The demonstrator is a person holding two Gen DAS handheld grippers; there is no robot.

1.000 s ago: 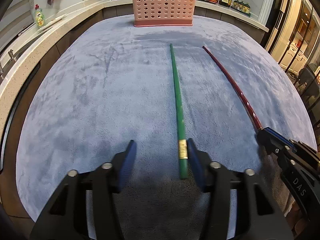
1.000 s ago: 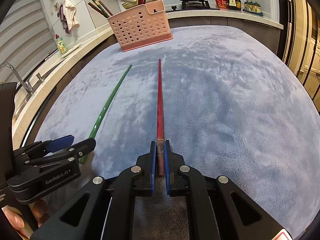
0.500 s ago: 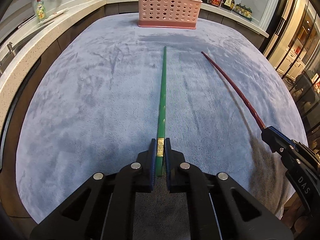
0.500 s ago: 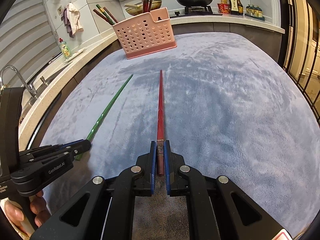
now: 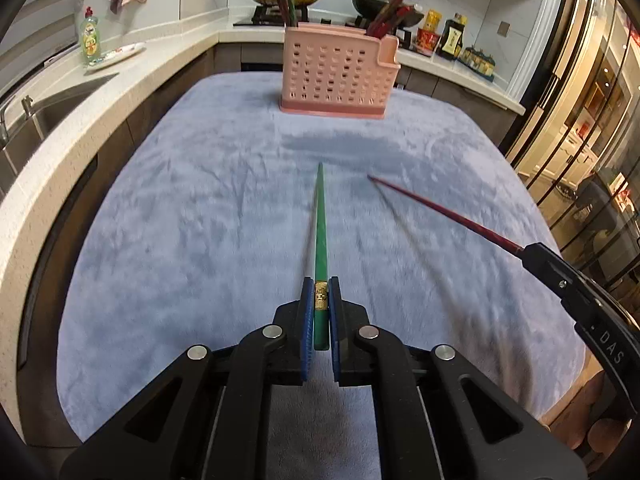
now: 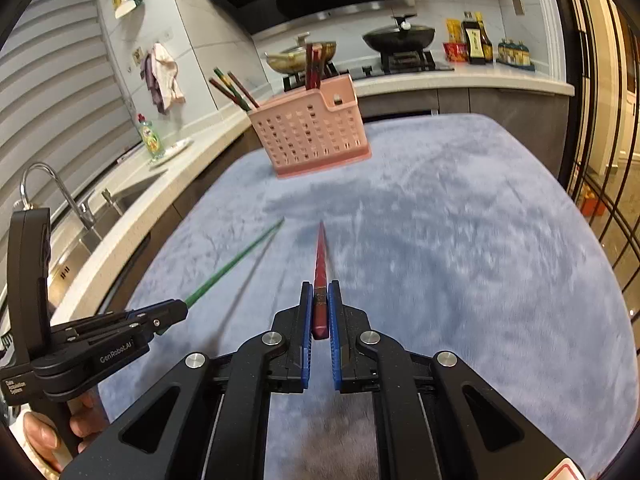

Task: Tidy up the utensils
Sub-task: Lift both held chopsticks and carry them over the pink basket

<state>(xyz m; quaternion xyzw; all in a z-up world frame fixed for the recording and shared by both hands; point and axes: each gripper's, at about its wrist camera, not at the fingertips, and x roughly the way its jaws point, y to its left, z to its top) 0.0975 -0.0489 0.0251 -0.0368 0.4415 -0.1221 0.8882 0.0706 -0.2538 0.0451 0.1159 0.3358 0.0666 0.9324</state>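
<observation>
My left gripper (image 5: 320,286) is shut on the thick end of a green chopstick (image 5: 320,224), which points forward above the blue-grey cloth (image 5: 192,216). My right gripper (image 6: 320,290) is shut on the thick end of a red chopstick (image 6: 321,256), also held off the cloth. Each gripper shows in the other's view: the right gripper (image 5: 536,256) with the red chopstick (image 5: 440,212) at the right, the left gripper (image 6: 176,310) with the green chopstick (image 6: 236,264) at the left. A pink perforated utensil basket (image 5: 336,72) stands at the cloth's far end, holding several chopsticks.
A pale counter (image 5: 100,92) with a sink and tap (image 6: 60,188) runs along the left, with a green dish-soap bottle (image 5: 90,36) on it. Pans on a stove (image 6: 396,40) and sauce bottles (image 6: 476,44) sit behind the basket. A hand (image 6: 44,436) grips the left gripper's handle.
The left gripper closed on the green chopstick a second ago. Both grippers have since risen, lifting the chopsticks off the cloth, and the views now tilt up toward the basket.
</observation>
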